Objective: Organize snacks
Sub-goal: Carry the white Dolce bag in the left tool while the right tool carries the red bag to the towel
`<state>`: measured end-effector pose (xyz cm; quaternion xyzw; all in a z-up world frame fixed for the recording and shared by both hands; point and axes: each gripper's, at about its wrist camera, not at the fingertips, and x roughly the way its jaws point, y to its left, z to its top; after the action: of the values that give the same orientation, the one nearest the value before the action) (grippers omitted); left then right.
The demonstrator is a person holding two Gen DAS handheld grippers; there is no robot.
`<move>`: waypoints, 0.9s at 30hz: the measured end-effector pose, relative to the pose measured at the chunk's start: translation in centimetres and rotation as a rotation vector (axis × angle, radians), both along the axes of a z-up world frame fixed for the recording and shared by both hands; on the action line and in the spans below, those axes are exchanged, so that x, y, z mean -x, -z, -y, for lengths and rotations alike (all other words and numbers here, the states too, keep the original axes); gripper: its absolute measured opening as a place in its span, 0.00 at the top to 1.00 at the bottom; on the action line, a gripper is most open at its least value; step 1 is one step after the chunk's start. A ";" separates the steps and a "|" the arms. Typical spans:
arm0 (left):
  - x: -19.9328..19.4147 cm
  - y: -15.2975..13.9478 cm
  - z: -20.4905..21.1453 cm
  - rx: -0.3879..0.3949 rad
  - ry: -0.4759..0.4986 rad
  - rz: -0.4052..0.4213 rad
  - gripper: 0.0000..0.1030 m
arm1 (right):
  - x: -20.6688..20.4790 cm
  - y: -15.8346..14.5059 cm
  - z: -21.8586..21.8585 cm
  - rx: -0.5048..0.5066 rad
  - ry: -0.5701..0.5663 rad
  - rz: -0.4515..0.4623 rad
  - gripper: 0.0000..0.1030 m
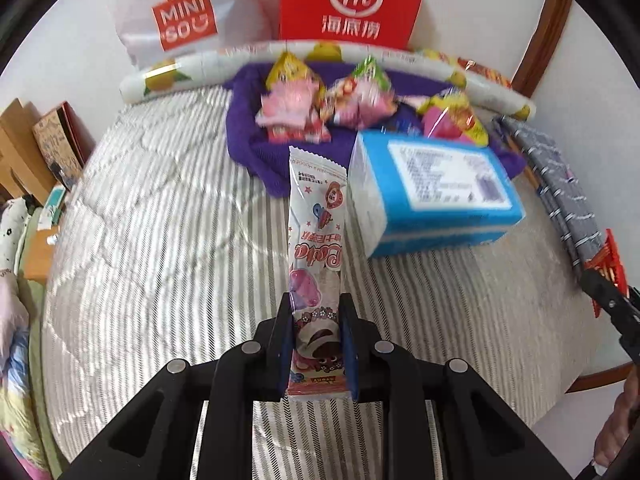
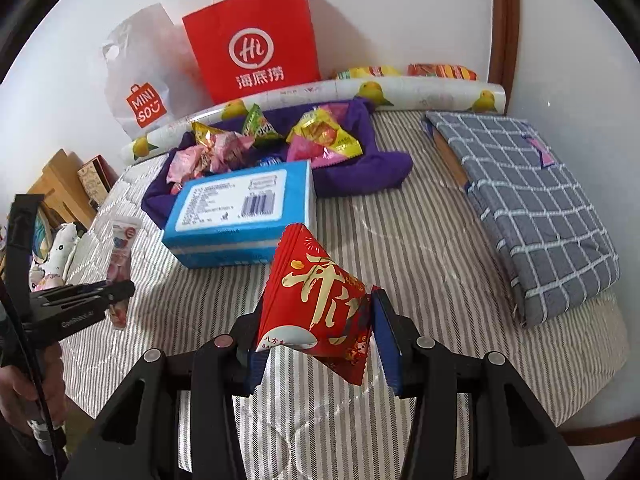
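Both wrist cameras look forward and down over a striped bed; both share the blue box at 12 o'clock.

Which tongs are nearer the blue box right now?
Hard to call, probably right. The right tongs, holding a red packet, sit just in front of the blue box. The left tongs, gripping a long white snack, hang off its left side.
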<state>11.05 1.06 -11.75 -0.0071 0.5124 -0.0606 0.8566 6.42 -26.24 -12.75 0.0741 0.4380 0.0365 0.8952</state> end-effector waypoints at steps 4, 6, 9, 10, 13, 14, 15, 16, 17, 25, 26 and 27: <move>-0.1 -2.4 -0.3 0.016 0.009 0.042 0.81 | -0.2 -1.6 -0.2 0.014 -0.003 0.028 0.55; 0.0 -3.5 -0.4 0.027 0.015 0.064 0.81 | -0.3 -2.4 -0.2 0.014 -0.003 0.042 0.55; 0.1 -4.8 -0.4 0.036 0.021 0.094 0.81 | -0.4 -3.3 -0.4 0.019 0.001 0.055 0.55; 0.1 -5.2 -0.5 0.041 0.023 0.101 0.81 | -0.4 -3.6 -0.4 0.019 0.002 0.060 0.55; 0.2 -6.3 -0.8 0.073 0.033 0.115 0.81 | -0.3 -4.3 -0.4 0.015 0.001 0.075 0.55; 0.2 -6.6 -0.7 0.078 0.034 0.120 0.81 | -0.3 -4.5 -0.4 0.013 0.001 0.079 0.55; 0.2 -6.8 -0.8 0.077 0.034 0.126 0.81 | -0.3 -4.7 -0.5 0.013 0.001 0.082 0.55; 0.3 -7.0 -0.8 0.078 0.035 0.133 0.81 | -0.3 -4.8 -0.6 0.014 0.002 0.086 0.55; 0.3 -7.2 -0.7 0.082 0.036 0.136 0.81 | -0.3 -4.9 -0.6 0.015 0.002 0.088 0.55; 0.5 -8.2 -0.6 0.107 0.060 0.143 0.81 | -0.4 -5.6 -1.3 0.011 -0.008 0.101 0.55; 0.4 -8.3 -0.6 0.111 0.062 0.144 0.81 | -0.4 -5.6 -1.3 0.010 -0.009 0.102 0.55; 0.4 -8.4 -0.6 0.115 0.063 0.145 0.81 | -0.4 -5.7 -1.4 0.010 -0.011 0.104 0.55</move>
<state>10.64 1.70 -3.32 -0.0358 0.4449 -0.1169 0.8872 6.86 -24.83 -7.05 0.0653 0.3916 0.0430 0.9168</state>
